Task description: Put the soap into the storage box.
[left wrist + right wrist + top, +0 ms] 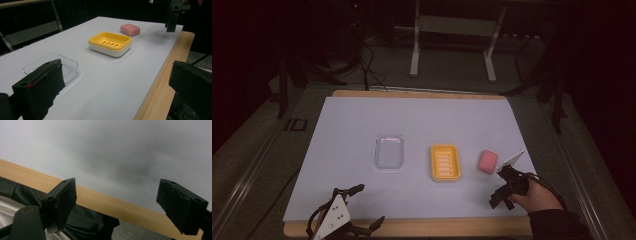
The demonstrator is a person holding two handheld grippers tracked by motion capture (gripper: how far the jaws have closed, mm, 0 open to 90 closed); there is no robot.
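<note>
A pink soap bar lies on the white sheet, right of a yellow soap dish with a slotted floor. Left of the dish sits a clear plastic tray. My right gripper is held in a hand just in front of the soap, tilted down and back over the table's near edge, jaws open with nothing between them. The left gripper view shows it at the far right. My left gripper rests at the front left edge, open and empty, facing the tray and dish.
The white sheet covers a wooden tabletop whose bare strip runs along the near edge. Beyond the table stand a white metal frame and floor cables. Dark clothing shows below the edge.
</note>
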